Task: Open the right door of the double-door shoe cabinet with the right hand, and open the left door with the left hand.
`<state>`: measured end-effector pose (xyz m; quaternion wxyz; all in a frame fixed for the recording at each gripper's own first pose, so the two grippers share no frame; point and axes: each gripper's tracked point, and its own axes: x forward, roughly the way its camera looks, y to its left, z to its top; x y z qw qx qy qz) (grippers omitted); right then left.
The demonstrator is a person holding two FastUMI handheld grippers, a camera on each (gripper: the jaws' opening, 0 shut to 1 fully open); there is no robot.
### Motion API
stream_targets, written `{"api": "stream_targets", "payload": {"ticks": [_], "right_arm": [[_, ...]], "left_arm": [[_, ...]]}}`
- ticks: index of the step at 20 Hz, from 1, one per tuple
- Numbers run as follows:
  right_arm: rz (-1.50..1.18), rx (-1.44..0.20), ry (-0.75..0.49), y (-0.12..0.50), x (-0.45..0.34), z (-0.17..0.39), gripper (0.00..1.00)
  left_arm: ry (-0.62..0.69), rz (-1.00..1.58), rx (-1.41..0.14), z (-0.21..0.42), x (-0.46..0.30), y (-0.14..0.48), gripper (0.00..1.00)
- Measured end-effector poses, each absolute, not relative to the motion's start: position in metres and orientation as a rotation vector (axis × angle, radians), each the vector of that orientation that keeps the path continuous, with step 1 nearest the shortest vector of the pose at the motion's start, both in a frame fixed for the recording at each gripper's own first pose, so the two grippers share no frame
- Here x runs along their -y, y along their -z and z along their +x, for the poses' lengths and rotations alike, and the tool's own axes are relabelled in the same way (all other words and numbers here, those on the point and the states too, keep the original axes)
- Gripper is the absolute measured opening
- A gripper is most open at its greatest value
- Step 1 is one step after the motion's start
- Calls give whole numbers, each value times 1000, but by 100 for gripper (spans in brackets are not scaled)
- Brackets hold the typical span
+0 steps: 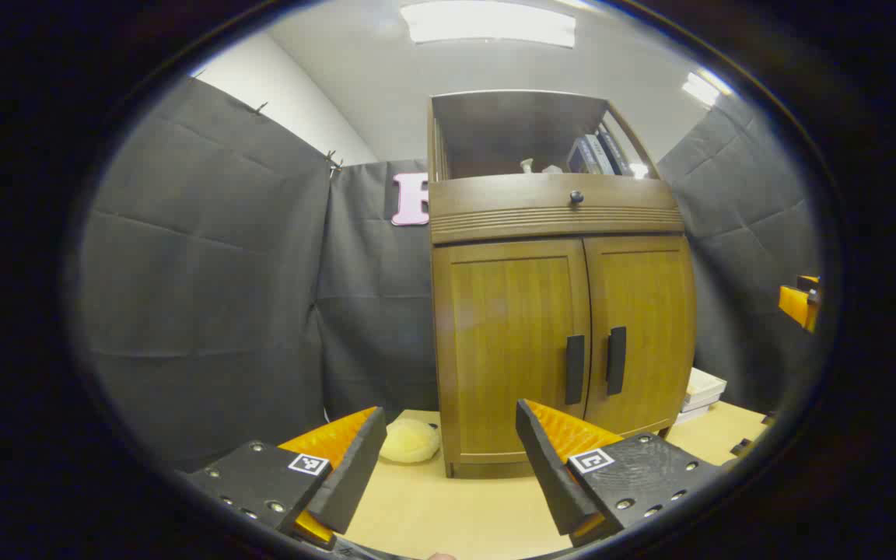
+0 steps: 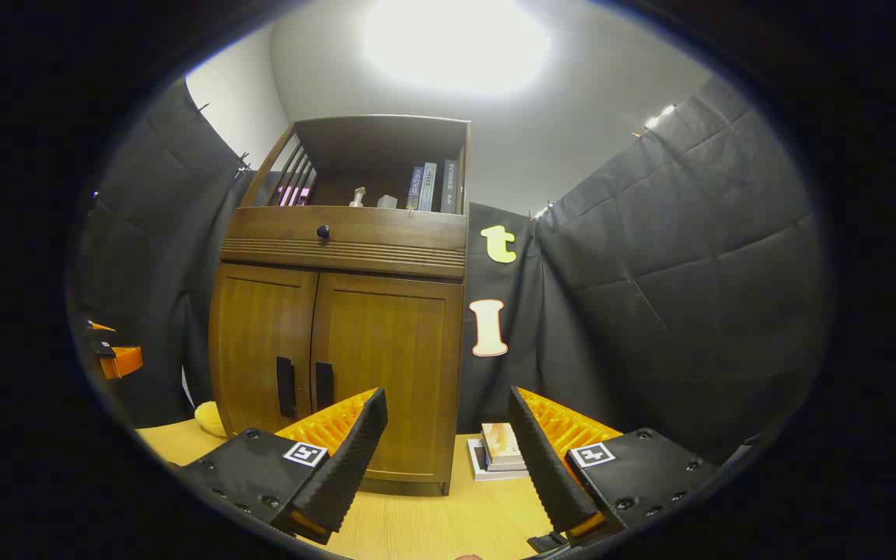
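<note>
While both doors (image 1: 510, 342) remain closed: cabinet (image 1: 557, 311) upright on table (image 1: 448, 505), ahead of left gripper (image 1: 448, 459) and right gripper (image 2: 448, 451), jaws apart, gripping nothing, well short of handles (image 1: 575, 369).

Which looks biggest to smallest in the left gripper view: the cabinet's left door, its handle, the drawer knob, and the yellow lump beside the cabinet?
1. left door
2. yellow lump
3. left door handle, unsure against the lump, which lies nearer the camera
4. drawer knob
</note>
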<state>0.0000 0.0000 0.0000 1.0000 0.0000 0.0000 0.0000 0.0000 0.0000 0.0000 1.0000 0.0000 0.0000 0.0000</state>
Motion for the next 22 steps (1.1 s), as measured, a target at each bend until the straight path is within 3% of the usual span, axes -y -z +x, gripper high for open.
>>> {"api": "stream_targets", "payload": {"ticks": [22], "right_arm": [[34, -28, -36, 10, 7, -6, 96]], "left_arm": [[-64, 55, 39, -13, -6, -16, 96]]}}
